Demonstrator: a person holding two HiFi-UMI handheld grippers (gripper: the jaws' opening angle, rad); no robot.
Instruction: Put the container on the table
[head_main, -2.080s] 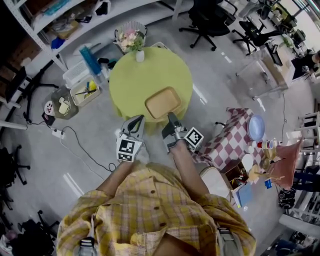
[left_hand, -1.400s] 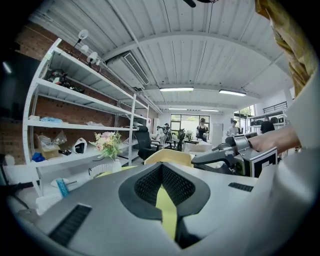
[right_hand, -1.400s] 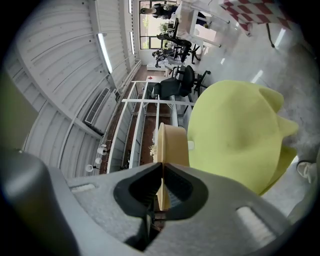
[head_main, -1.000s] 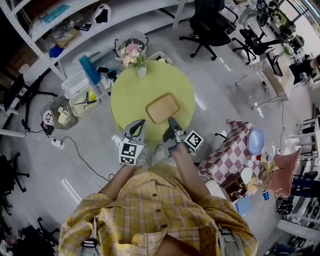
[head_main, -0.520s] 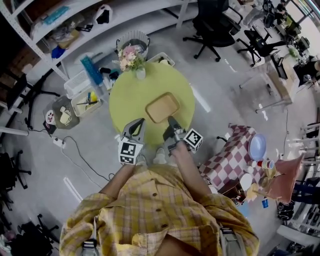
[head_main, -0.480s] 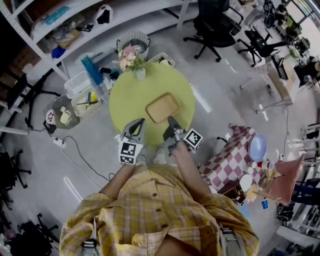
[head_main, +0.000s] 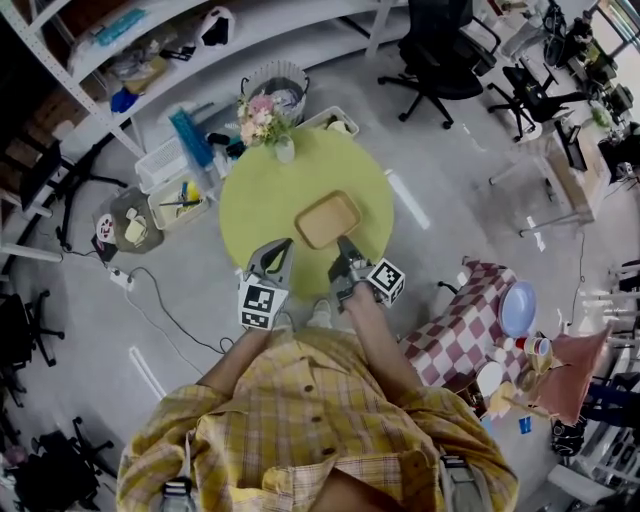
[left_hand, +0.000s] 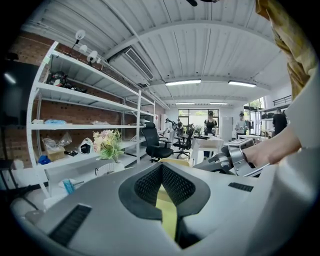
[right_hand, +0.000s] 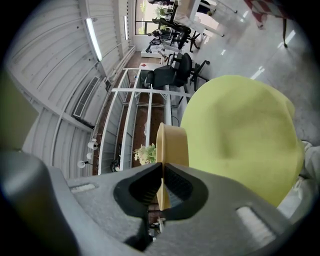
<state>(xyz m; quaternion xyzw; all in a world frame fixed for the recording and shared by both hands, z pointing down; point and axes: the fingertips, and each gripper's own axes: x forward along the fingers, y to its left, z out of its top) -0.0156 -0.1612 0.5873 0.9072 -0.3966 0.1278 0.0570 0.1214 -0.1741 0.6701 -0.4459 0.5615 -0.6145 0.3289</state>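
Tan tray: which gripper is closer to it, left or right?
Right. The right gripper is clamped on the tan tray's near rim. The left gripper is apart from it, off its near left corner, jaws together on nothing.

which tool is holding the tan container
The right tool: its jaws are clamped on the rim of the tan rectangular container. The left tool is shut on nothing.

We see a lime-green table (head_main: 270, 200) and a tan container (head_main: 327, 220). The left hand-held gripper (head_main: 283, 243) and the right hand-held gripper (head_main: 343, 241) are grey with black ribbed pads (left_hand: 150, 185), and their cubes (head_main: 258, 303) carry black-and-white square markers. Our shirt (head_main: 300, 420) is yellow plaid. The cloth (head_main: 460, 320) is red-and-white checked, the plate (head_main: 517, 308) pale blue, the flowers (head_main: 262, 110) pink with green leaves.
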